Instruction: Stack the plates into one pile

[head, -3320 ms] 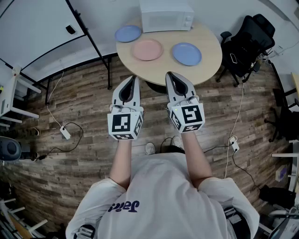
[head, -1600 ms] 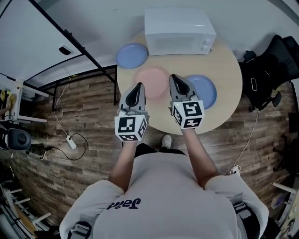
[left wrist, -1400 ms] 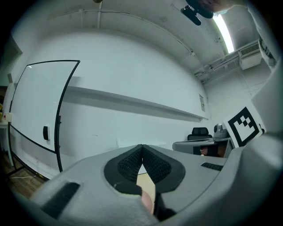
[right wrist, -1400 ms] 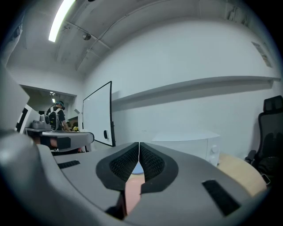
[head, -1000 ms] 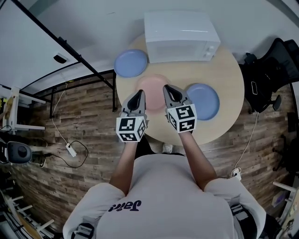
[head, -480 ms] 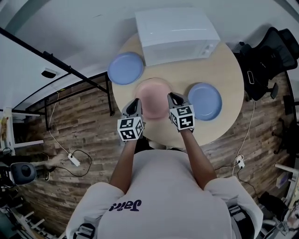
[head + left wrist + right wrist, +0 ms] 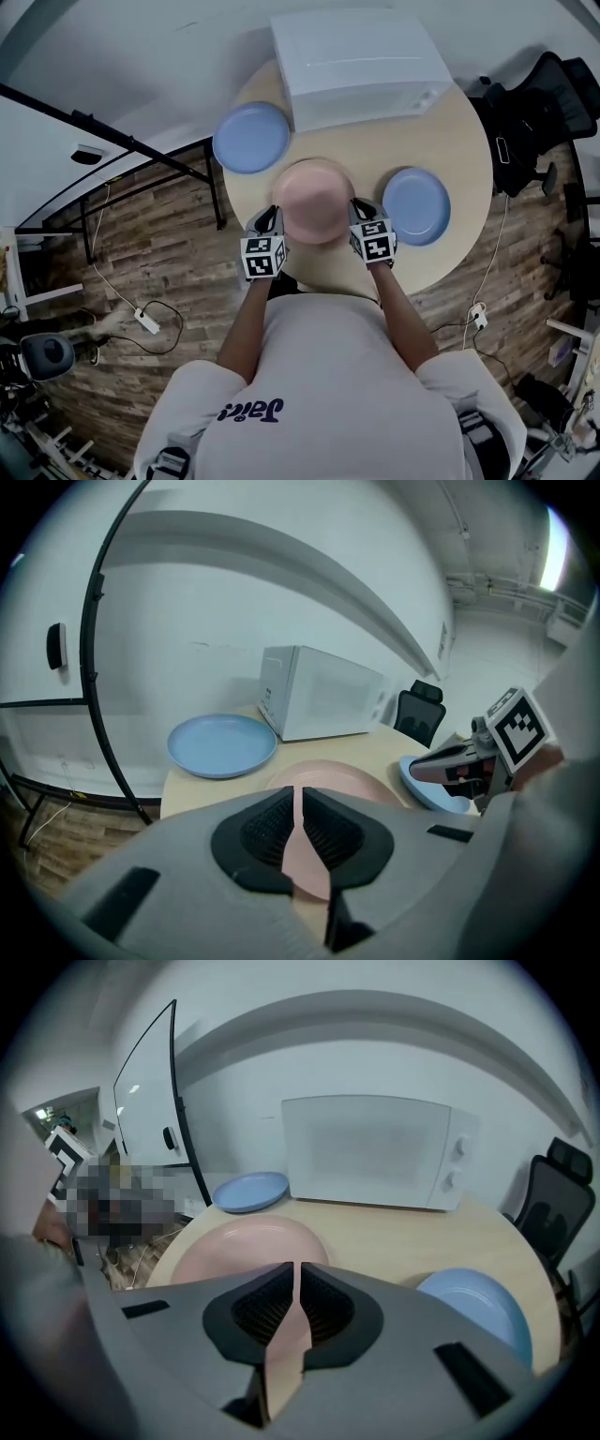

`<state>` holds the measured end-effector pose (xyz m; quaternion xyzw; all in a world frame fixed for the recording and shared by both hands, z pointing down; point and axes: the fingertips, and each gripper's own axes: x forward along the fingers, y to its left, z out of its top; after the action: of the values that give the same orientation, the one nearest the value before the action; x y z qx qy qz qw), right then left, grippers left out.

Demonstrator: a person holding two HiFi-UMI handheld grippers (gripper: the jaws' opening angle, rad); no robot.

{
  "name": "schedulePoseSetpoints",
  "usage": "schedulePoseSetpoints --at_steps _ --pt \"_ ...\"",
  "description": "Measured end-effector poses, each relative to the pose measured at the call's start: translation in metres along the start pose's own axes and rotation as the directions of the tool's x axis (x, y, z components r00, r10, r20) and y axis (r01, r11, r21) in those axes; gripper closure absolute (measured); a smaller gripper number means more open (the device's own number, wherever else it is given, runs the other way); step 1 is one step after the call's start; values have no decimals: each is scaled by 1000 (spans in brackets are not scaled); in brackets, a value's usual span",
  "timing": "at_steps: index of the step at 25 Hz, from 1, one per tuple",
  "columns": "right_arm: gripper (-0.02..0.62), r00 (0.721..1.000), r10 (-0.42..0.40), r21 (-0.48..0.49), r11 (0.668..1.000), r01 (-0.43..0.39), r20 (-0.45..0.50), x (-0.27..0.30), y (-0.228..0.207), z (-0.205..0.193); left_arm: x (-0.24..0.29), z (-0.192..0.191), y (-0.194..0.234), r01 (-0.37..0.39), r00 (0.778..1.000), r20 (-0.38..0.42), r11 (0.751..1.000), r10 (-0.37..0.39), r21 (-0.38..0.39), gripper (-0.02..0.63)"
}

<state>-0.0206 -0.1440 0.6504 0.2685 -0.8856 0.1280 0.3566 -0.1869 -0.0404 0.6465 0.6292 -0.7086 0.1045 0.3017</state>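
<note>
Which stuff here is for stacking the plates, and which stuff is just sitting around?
For the job: pink plate, left blue plate, right blue plate, left claw, right claw.
Just lying about: microwave, black office chair, white power strip.

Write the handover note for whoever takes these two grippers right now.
Left gripper: shut, empty, at the pink plate's near left rim.
Right gripper: shut, empty, at its near right rim. Contact with the rim can't be told.
Plates: all three lie apart on the table. The pink one is in the middle, the left blue plate is beside the microwave, and the right blue plate is near the edge.
Done: nothing stacked.
Left: the whole pile.
</note>
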Motion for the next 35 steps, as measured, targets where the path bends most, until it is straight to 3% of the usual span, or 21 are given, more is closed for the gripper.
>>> schedulePoseSetpoints --at_steps 5,9,10,12,13,20,23,28,35 --pt "575 999 -10 65 998 14 -53 19 -15 -15 12 -17 14 -6 999 -54 997 1 -77 583" --pt "572 996 -21 89 996 28 -81 29 -26 -24 23 -30 20 -13 995 -100 995 3 -100 498" --pt "560 996 -17 94 995 26 -92 32 -28 -27 26 -35 21 -16 993 -115 994 3 -109 485" --pt "428 993 -9 113 993 22 -119 38 -31 -36 31 -46 23 -20 989 -146 992 2 -123 468" --pt "422 991 -8 122 992 25 -132 41 -33 -40 34 -50 24 -21 987 -159 991 0 -131 463" --pt "427 984 3 162 986 27 -180 52 -38 -54 41 -68 36 -62 976 -216 976 16 -207 463" --pt "482 983 14 159 987 15 -183 55 -36 -54 43 -72 37 -62 974 -228 969 6 -238 463" --pt "516 980 23 147 989 6 -198 58 -31 -56 45 -81 32 -43 968 -250 960 -28 -276 466" --pt "526 980 10 144 989 19 -201 58 -30 -56 44 -85 31 -76 969 -247 944 -6 -321 535"
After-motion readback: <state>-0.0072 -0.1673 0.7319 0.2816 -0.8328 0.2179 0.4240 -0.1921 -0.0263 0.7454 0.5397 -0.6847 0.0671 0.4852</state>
